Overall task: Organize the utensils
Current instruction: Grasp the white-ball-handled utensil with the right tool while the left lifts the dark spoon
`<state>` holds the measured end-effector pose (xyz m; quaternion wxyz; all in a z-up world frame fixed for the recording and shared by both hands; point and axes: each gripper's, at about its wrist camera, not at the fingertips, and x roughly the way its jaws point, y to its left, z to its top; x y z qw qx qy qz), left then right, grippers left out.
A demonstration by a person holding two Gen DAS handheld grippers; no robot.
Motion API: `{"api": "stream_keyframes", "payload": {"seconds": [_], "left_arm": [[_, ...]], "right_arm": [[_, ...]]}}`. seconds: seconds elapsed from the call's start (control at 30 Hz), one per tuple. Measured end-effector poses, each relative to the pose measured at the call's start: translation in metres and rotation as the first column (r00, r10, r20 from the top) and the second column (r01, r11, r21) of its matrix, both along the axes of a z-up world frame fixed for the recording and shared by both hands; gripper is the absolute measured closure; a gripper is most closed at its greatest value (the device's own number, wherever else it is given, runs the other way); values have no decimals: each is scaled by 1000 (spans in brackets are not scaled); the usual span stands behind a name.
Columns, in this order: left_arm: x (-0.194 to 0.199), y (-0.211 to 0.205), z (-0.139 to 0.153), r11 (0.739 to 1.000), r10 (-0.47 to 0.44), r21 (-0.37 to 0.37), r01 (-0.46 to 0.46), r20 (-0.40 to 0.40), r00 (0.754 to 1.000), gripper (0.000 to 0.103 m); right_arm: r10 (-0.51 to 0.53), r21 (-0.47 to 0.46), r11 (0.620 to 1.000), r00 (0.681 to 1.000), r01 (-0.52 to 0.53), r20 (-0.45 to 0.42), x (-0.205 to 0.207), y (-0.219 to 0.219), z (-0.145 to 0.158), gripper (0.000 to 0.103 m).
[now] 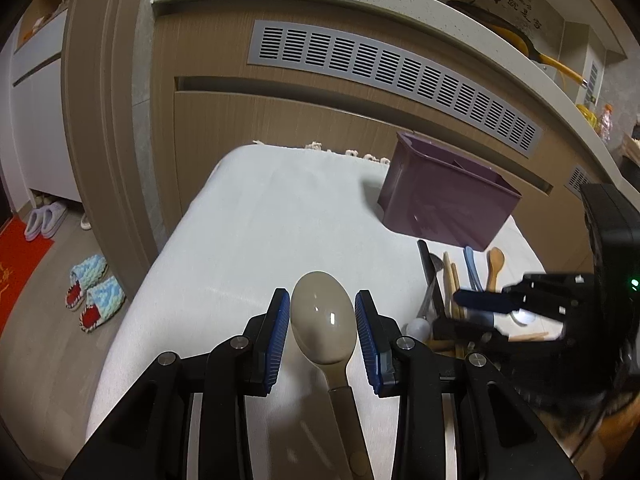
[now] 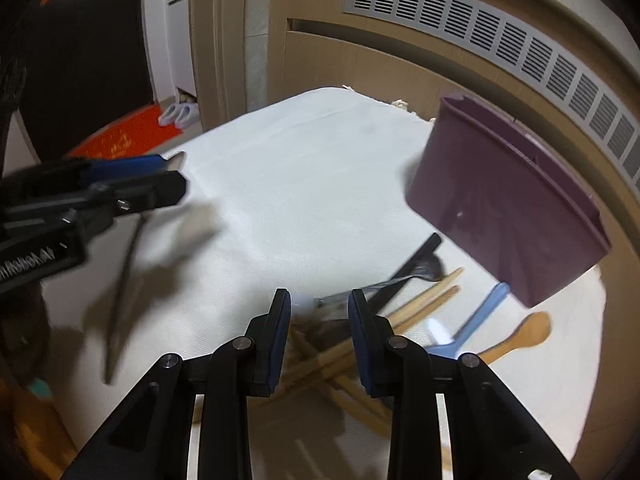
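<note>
My left gripper (image 1: 322, 320) is open, its jaws on either side of the bowl of a large beige spoon (image 1: 323, 316) without touching it; the spoon's handle runs back under the gripper. My right gripper (image 2: 319, 312) is open and empty, hovering over a heap of utensils (image 2: 400, 304): wooden chopsticks, a black handle, a metal spoon, a light blue spoon (image 2: 476, 320) and a wooden spoon (image 2: 524, 334). A purple utensil holder (image 2: 508, 204) stands behind the heap; it also shows in the left wrist view (image 1: 444, 196). The left gripper appears at left in the right wrist view (image 2: 172, 176).
A white cloth (image 1: 280, 208) covers the table. A wooden cabinet with a grey vent (image 1: 392, 76) stands right behind it. Slippers (image 1: 94, 292) and a red mat (image 1: 16, 260) lie on the floor at left. The table edge drops off at left and front.
</note>
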<state>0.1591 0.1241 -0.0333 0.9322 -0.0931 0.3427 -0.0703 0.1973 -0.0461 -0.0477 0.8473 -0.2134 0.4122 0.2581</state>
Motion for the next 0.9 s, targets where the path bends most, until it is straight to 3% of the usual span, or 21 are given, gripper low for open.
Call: {"api": "stream_keyframes", "payload": {"seconds": [0.23,0.67,0.9], "left_arm": [[2,3,0,1000,2,-29,-2,-12,1000,68],[2,7,-2,1000,7,-29,-7,-29,1000,68],[3,8,-4,999,13,-29,-14,-38,999,68]], "right_arm": [[60,-81,995,998,-61,-13,5,0,-13,73],[200,-71,977,980,-201,-17,28,39,-22,73],[279,-75,957,960,-279,-15,46,63,-26,63]]}}
